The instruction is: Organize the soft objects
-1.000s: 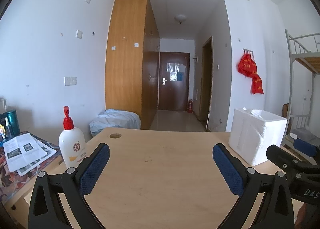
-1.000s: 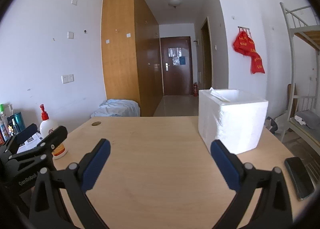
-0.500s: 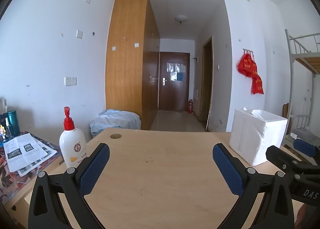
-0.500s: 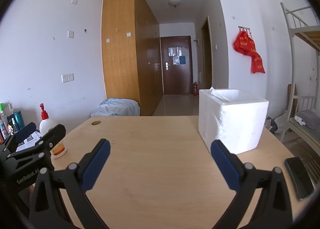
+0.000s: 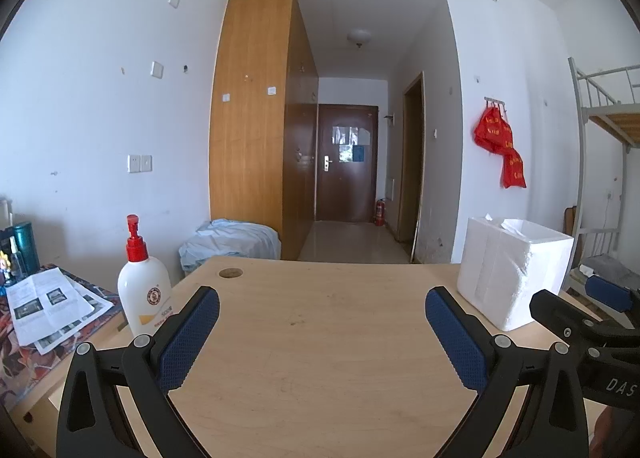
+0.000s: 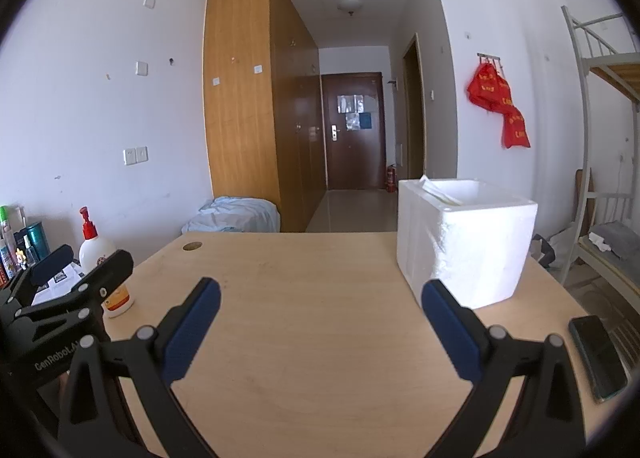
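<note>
Your left gripper (image 5: 322,332) and your right gripper (image 6: 320,324) both hang wide open over the light wooden table (image 6: 320,270), holding nothing. The white foam box (image 6: 466,244) sits by the table's right edge. The white pump bottle with the red top (image 5: 144,284) stands at the left edge

White pump bottle (image 5: 145,296) with red top at the table's (image 5: 320,338) left edge, printed papers (image 5: 48,304) beside it, dark phone (image 6: 598,356) at right edge
</note>
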`<state>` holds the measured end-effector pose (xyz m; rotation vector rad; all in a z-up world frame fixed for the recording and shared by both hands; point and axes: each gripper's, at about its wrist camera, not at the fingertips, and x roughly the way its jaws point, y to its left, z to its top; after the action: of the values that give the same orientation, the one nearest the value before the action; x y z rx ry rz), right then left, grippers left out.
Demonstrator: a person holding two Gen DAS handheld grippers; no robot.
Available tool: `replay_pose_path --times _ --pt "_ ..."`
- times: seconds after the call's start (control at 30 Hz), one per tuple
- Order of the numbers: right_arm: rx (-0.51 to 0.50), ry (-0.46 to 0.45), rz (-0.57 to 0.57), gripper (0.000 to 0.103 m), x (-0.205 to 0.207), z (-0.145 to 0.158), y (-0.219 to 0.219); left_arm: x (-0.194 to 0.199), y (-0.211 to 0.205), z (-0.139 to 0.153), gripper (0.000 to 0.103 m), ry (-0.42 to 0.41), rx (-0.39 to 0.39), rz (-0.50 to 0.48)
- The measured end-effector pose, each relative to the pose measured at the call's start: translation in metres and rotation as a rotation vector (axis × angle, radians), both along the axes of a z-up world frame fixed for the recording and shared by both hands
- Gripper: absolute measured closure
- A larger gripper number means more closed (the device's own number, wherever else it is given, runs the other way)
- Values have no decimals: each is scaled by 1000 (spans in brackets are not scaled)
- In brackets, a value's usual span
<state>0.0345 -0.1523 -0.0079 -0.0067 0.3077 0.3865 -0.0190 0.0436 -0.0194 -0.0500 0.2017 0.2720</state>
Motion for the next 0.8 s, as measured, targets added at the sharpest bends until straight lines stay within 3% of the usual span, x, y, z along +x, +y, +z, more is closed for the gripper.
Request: replay_pose_path --times 0.8 --pt "6 -3 -10 1 -1 0 -2 0 -1 0 0 1 4 -2"
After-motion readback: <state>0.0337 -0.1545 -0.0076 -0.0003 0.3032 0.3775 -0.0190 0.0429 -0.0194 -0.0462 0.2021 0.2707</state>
